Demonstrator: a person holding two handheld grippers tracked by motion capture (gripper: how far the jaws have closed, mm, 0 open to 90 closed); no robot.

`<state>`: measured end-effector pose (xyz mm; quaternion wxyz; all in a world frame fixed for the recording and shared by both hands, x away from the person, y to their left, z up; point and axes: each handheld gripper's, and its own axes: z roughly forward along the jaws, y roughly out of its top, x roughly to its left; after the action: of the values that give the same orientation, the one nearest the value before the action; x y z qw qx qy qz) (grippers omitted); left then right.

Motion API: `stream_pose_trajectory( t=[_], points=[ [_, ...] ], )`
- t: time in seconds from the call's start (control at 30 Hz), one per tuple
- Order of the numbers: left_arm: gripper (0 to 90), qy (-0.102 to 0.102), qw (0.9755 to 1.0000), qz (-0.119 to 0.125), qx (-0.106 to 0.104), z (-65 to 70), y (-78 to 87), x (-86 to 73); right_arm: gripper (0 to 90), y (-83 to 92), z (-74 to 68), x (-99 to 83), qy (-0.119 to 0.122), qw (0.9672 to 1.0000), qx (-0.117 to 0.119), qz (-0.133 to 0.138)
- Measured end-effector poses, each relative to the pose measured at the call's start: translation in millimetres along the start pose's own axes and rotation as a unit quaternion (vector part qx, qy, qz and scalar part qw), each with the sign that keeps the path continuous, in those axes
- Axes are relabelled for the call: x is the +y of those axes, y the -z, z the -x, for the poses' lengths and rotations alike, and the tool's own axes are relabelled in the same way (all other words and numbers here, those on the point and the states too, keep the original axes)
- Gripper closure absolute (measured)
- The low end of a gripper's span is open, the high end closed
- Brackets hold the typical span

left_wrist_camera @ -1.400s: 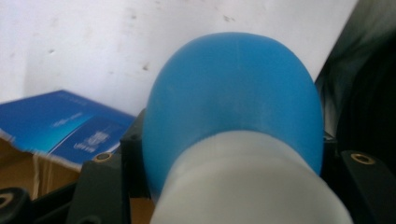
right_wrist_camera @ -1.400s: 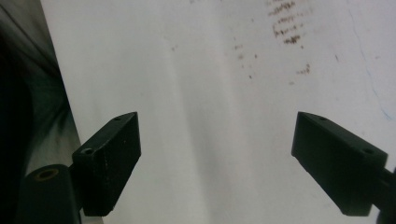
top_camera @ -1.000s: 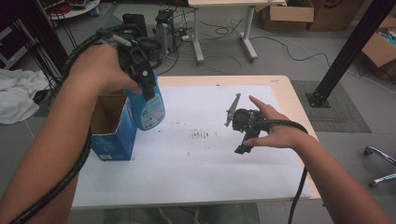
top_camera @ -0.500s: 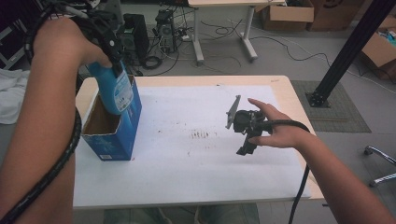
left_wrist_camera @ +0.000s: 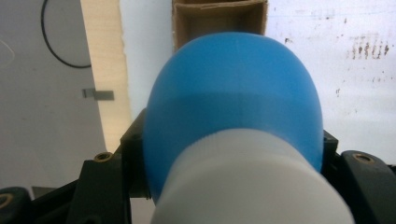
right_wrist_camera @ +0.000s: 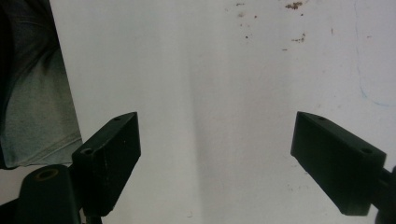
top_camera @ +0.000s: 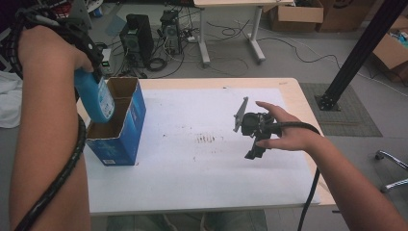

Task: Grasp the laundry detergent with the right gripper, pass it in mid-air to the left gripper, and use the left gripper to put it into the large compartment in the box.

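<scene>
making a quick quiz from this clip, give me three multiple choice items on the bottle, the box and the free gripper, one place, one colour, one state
1. Where is the bottle?
A. lying on the table
B. held at the box's open top
C. on the floor

2. What colour is the box outside?
A. blue
B. red
C. green

3. How are the right gripper's jaws?
A. shut on the bottle
B. shut on a cloth
C. open, nothing between them

Answers:
1 B, the left gripper grips it by the box's mouth.
2 A, its printed sides are blue.
3 C, only the bare white table shows between the jaws.
</scene>
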<state>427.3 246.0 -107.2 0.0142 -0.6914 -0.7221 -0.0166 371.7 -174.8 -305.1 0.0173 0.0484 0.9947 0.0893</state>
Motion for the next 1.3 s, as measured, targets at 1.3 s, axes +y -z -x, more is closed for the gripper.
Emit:
stream_pose_trajectory(
  t=[1.3],
  points=[
    [38.5,-0.029,0.9989,-0.023,-0.029,-4.4,-158.2,6.2,15.8,-3.5,-5.8,3.5,0.002,0.9999,0.009,-0.006]
  ],
)
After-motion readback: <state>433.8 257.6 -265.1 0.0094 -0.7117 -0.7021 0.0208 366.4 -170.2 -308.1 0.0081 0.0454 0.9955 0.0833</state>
